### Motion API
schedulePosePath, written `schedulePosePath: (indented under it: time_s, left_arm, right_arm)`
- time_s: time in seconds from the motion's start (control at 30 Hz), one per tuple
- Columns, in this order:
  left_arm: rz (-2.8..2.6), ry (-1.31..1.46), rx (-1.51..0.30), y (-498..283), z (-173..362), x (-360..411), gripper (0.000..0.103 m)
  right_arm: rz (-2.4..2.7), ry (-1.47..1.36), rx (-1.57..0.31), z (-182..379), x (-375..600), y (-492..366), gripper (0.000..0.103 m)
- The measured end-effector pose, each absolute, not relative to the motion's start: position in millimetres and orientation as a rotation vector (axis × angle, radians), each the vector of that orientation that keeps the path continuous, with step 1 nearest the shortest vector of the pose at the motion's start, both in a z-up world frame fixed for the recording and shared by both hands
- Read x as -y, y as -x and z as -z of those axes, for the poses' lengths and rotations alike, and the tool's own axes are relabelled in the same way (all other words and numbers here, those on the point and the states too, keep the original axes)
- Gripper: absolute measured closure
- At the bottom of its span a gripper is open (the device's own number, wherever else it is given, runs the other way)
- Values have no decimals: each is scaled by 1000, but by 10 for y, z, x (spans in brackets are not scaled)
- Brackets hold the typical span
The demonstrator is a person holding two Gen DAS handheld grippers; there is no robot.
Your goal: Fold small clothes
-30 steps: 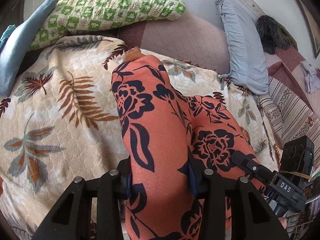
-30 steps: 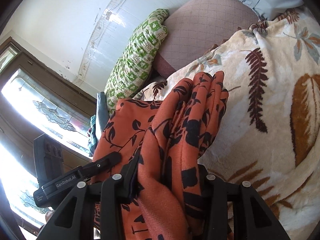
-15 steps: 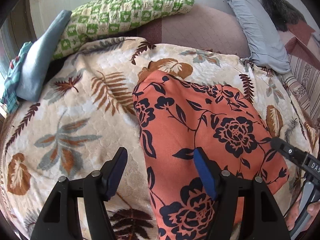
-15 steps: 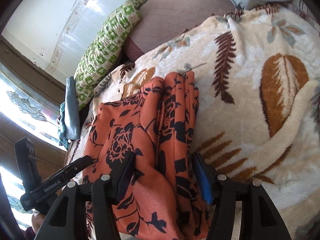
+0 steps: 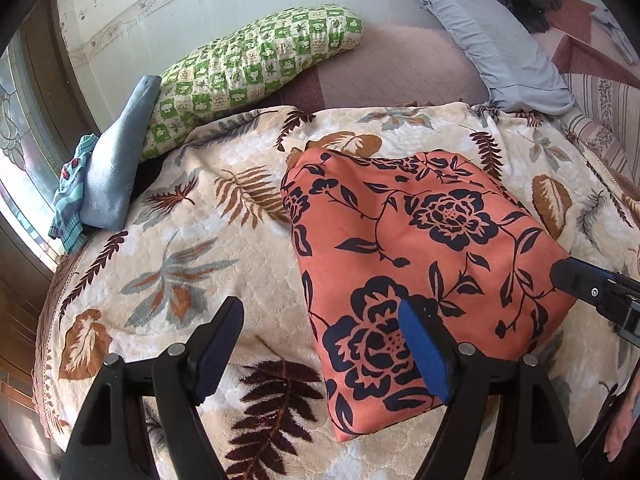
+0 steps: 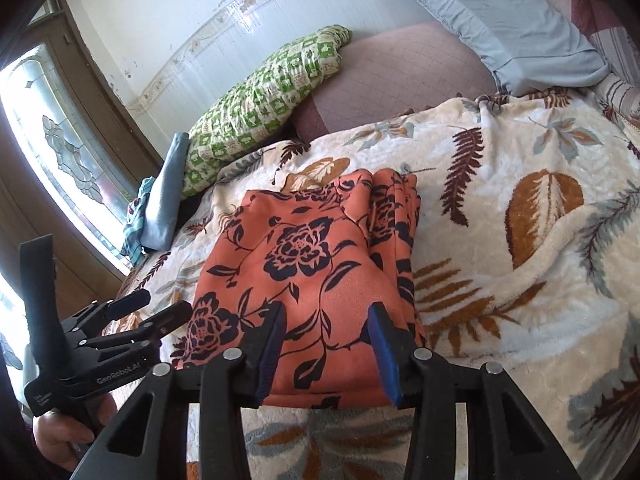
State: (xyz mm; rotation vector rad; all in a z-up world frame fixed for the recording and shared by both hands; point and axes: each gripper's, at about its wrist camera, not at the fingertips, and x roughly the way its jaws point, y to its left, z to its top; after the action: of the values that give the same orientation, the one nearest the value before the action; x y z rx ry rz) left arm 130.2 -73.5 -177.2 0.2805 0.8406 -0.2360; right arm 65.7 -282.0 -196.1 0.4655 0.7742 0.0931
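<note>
Two grippers over the bed, and both are off the cloth. The orange floral garment lies folded on the leaf-print blanket, centre-right of the left wrist view, centre in the right wrist view. The left gripper is spreading wider, nothing between its pads, its right pad over the garment's near edge. The right gripper is narrowing, straddling the garment's near edge without pressing it. A green checked pillow sits at upper centre, blue folded cloth at upper left.
</note>
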Motion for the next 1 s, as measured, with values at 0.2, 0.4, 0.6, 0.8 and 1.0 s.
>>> schedulePosePath:
  time_s: [0.2, 0.4, 0.6, 0.8, 1.0]
  left_arm:
    - [226, -292, -851, -1306, 1873, 742, 23]
    - [224, -299, -864, -1329, 1978, 736, 23]
    - [225, -304, -871, -1360, 2040, 744, 23]
    - [234, -284, -894, -1404, 2105, 728, 22]
    - [241, -284, -829, -1591, 1748, 709, 22]
  right_arm:
    - [-85, -471, -868, 2186, 2786, -760, 59]
    - [-84, -496, -913, 2319, 2826, -833, 58]
    - [-91, -469, -928, 2345, 2801, -874, 59]
    - [-108, -510, -936, 2340, 2850, -887, 59]
    - [-188, -561, -780, 1883, 2954, -782, 59]
